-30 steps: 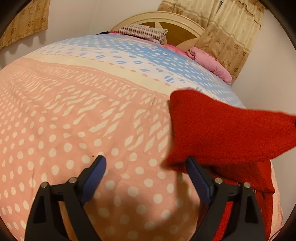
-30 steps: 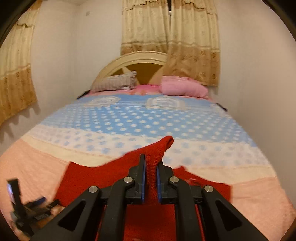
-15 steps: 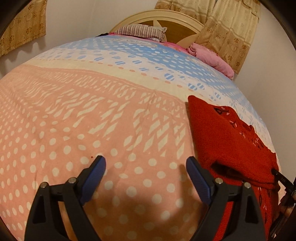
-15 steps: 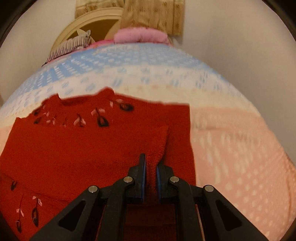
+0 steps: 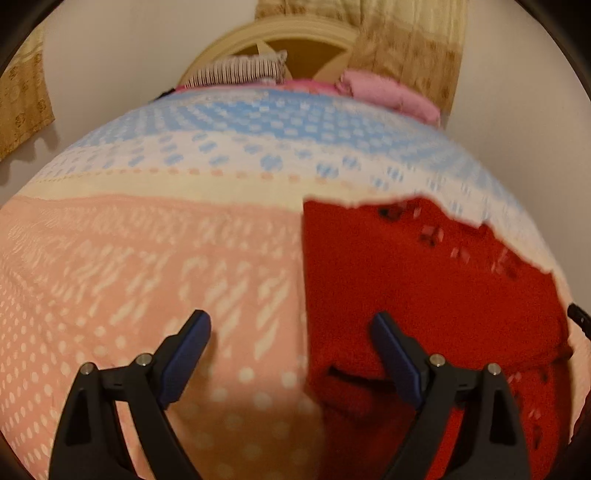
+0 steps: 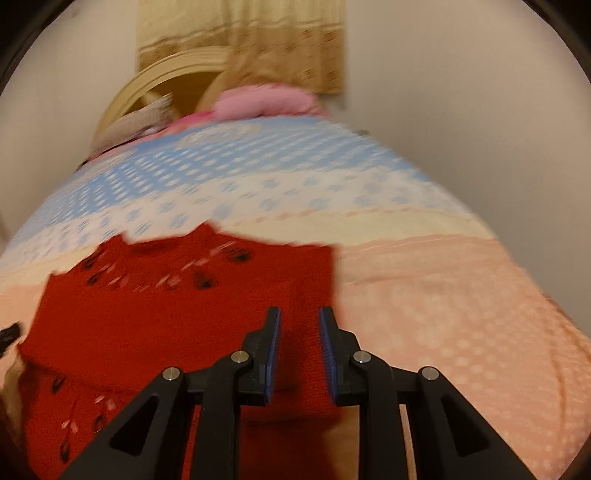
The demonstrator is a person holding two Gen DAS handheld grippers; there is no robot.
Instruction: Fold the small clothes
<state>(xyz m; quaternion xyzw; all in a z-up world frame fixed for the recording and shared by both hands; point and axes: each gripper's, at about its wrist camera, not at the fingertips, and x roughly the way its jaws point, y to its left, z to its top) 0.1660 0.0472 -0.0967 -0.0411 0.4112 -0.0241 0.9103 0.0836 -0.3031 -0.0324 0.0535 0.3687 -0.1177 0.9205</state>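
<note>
A red knitted garment (image 5: 424, 288) is laid folded on the peach part of the dotted bedspread (image 5: 147, 258). The left gripper (image 5: 290, 332) is held wide apart over its left edge; the right gripper (image 6: 298, 325) is parted, gripping nothing, above its right side.

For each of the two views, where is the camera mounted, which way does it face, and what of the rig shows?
Left wrist: on the left gripper, facing the headboard; wide-open fingers, red garment right.
Right wrist: on the right gripper, same heading; fingers slightly parted over the garment's right edge.
Shared: garment, bedspread, pink pillow, curtain.
</note>
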